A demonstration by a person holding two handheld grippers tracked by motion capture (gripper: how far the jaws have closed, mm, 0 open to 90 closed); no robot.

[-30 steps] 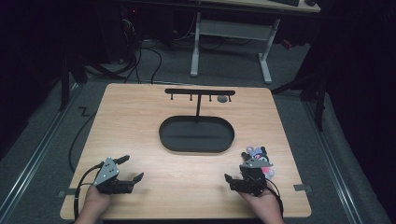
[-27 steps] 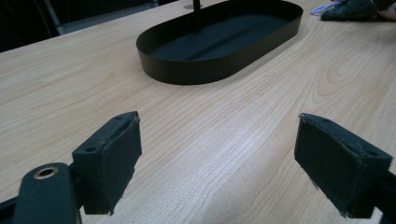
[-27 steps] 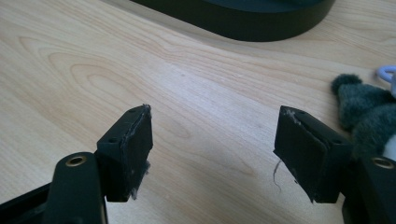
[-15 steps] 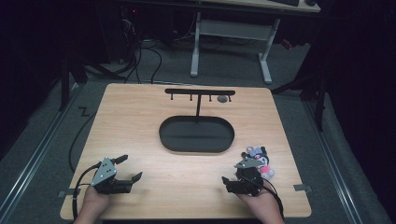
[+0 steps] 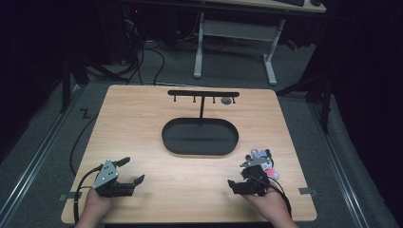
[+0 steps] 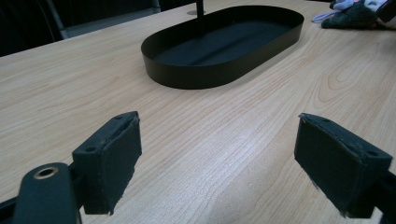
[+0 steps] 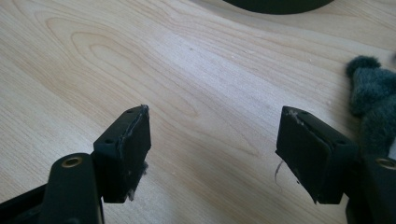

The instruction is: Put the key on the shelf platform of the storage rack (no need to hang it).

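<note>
Right hand-held gripper (image 5: pixel 236 185) rests low on the bench (image 5: pixel 190 190), jaws spread (just been opening), nothing between them; plush toy (image 5: pixel 260 159) lies just beside it. Left hand-held gripper (image 5: pixel 133 172) spread, empty.

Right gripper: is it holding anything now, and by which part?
Nothing. The right gripper is open over bare table; the fuzzy pile lies beside it.

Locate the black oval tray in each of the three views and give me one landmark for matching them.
High view: the black oval tray sits mid-table, ahead of both grippers.
Left gripper view: top centre, beyond the open jaws.
Right gripper view: a sliver of its rim at the top edge.
Shared landmark: the pile of soft grey and pastel items, right of the tray in the high view, top right in the left gripper view, right edge in the right gripper view.
</note>
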